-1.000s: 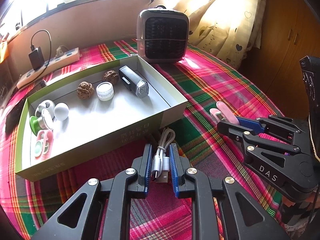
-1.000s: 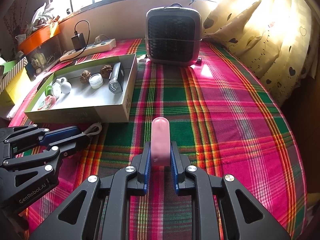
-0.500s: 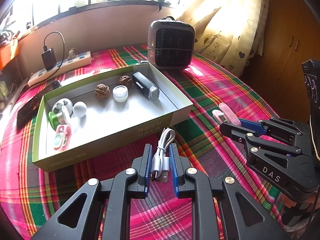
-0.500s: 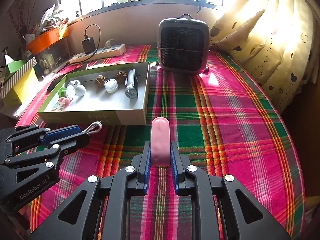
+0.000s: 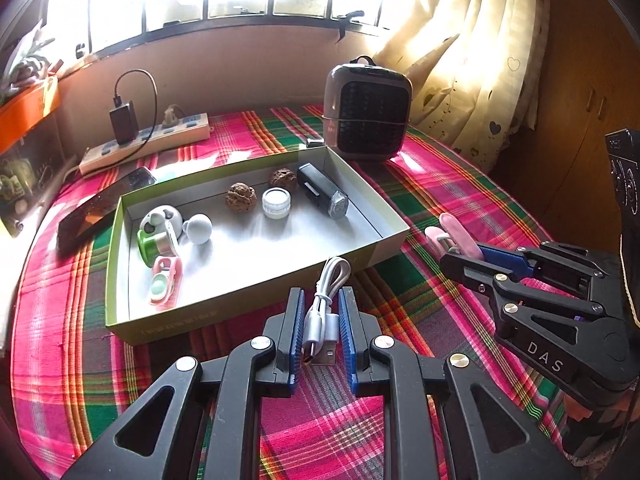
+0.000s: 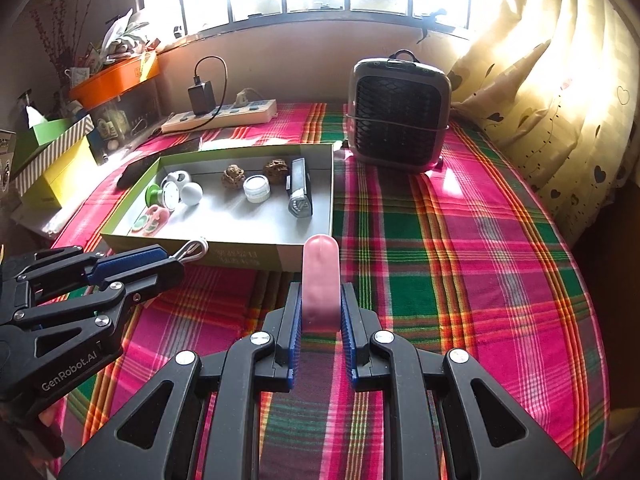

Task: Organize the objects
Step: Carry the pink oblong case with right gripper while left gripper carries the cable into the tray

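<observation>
A bundled white cable (image 5: 322, 312) is being gripped between the closed blue pads (image 5: 297, 320) of the left gripper (image 5: 322, 334), its USB plugs pointing back toward the camera and its loop projecting forward over the near wall of the box (image 5: 256, 300). A pink case (image 6: 321, 280) is being clamped upright in the right gripper (image 6: 320, 320), jaws drawn in against its sides. Both loads are being carried clear of the plaid cloth (image 6: 460, 280), just short of the box; in the left view the right gripper (image 5: 460, 250) is seen off to the right of the box's corner.

Inside the box, walnuts (image 5: 240, 197), a small jar (image 5: 276, 203), a dark torch-like device (image 5: 323, 191), a white ball (image 5: 199, 228), a green-rimmed round item (image 5: 154, 240) and a pink-and-green item (image 5: 164, 283) are already lying along the far and left sides; the middle and near floor is bare. A heater (image 6: 398, 114), a power strip (image 6: 220, 116) and a phone (image 5: 100, 210) are standing outside it.

The step in hand is judged to be the transport of the last two loose items to the box. The next move is thought to call for each gripper being advanced over the near wall, lowered onto bare floor, and opened only once the load is resting. The two grippers are working close together, so staggered placement would seem prudent, and the cable loop may snag on the wall if carried too low.
</observation>
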Demonstrator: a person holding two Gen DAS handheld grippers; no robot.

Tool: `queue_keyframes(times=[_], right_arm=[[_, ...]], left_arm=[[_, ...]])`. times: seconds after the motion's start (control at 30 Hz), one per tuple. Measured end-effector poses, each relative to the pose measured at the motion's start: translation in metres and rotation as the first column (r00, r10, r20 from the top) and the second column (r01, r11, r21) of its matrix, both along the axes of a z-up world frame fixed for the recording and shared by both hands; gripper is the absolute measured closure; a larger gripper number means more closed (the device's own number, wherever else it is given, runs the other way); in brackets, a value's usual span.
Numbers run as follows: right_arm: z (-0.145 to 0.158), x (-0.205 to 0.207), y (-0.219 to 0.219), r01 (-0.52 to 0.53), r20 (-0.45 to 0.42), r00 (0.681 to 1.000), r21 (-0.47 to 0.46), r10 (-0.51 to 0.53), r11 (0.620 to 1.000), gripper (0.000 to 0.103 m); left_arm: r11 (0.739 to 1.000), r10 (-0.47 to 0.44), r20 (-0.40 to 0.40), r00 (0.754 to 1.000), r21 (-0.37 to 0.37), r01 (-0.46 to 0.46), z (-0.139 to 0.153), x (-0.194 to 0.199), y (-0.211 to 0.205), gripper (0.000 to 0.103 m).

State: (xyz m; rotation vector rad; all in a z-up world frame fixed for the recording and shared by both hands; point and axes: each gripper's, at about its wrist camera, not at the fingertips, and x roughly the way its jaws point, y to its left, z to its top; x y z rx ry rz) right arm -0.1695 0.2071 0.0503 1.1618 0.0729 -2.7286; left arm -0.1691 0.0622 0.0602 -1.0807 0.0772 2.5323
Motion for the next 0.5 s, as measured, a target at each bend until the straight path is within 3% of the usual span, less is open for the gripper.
queue_keyframes(times=[0.5], right_arm=[[0.010,-0.025,-0.019,-0.054,-0.001,0.999,-0.004,0.054,0.999,0.085]], left_arm=[[0.999,0.050,0.008,0.999,0.015,-0.050,0.006,-0.026,-0.022,0.087]])
